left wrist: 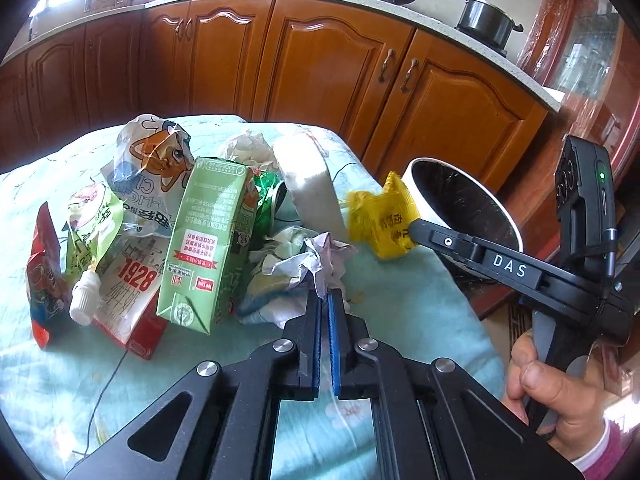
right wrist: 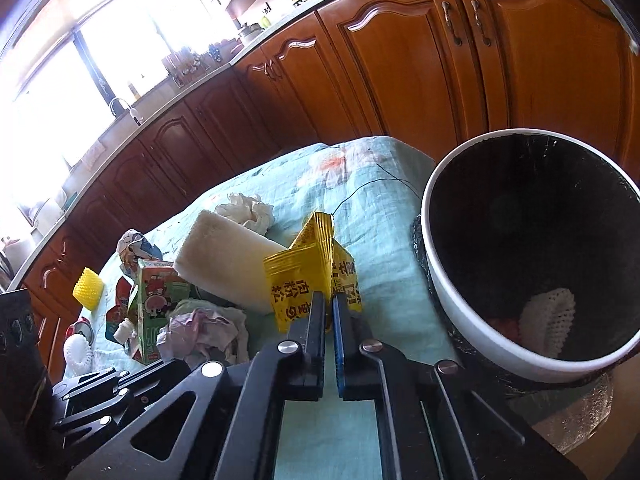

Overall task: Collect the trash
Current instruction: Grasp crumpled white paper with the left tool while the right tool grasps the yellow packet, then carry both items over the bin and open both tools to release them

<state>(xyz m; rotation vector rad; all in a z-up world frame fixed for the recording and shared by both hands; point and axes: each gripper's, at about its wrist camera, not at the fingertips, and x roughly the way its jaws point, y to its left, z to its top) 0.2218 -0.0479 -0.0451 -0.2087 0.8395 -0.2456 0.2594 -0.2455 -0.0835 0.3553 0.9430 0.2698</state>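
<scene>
Kitchen desk under a pale cloth: left gripper (left wrist: 325, 300) fingers pinch a crumpled paper wad (left wrist: 326, 258); right gripper (right wrist: 329, 312) fingers pinch a yellow sachet (right wrist: 308, 276). Grasping looks done; next, lift both toward the bin (right wrist: 448, 280) right of the fingers.

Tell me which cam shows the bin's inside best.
Right wrist view: the bin opens toward the lens, showing its black liner and a white foam net at the bottom. Left wrist view sees only part of the bin, partly behind the right claw, contents hidden.
</scene>
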